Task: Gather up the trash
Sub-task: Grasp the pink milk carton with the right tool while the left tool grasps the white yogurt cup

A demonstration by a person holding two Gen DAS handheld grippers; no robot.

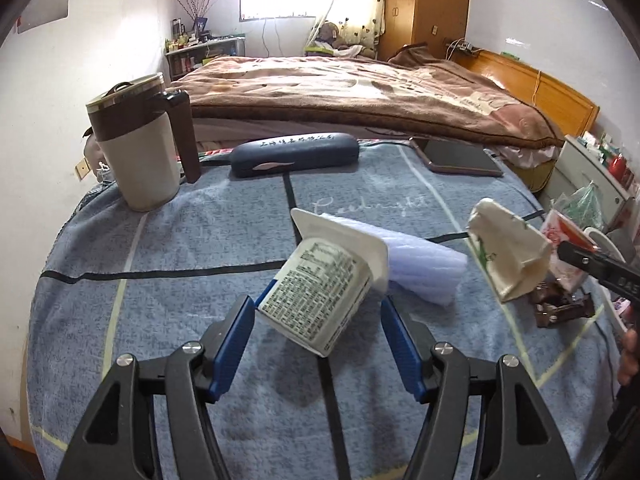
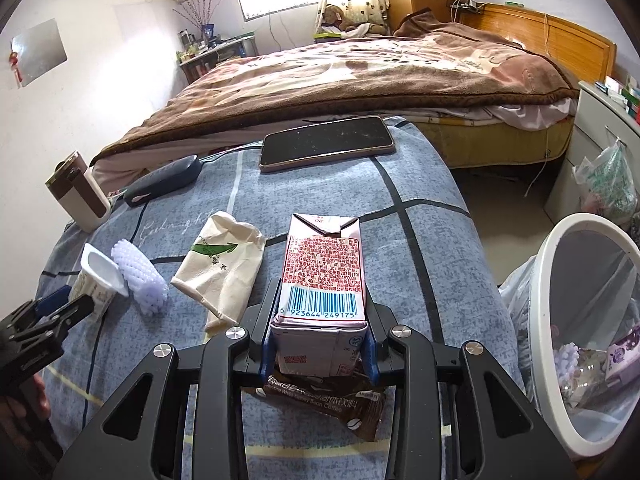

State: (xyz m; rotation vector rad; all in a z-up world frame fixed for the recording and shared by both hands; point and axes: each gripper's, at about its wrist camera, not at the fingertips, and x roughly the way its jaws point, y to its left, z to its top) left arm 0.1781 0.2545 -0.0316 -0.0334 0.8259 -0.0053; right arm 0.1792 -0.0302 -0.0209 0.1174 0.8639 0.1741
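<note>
A white yogurt cup [image 1: 316, 296] lies on its side on the blue cloth, between the blue pads of my left gripper [image 1: 318, 304]. The jaws stand open, with a gap at the right pad. Behind the cup lie a white foam net [image 1: 424, 268] and a crumpled paper cup [image 1: 508, 252]. My right gripper [image 2: 322, 304] is shut on a pink drink carton [image 2: 324, 264], barcode facing up. Under the carton lies a brown coffee wrapper [image 2: 320, 404]. The right wrist view also shows the paper cup [image 2: 224, 264], foam net [image 2: 140, 280] and yogurt cup [image 2: 96, 280] to the left.
A white-rimmed trash bin [image 2: 538, 304] lined with a plastic bag stands off the table's right edge, with trash inside. A phone [image 2: 326, 142], a dark glasses case [image 1: 296, 154] and a lidded mug [image 1: 140, 144] sit along the far edge. A bed lies beyond.
</note>
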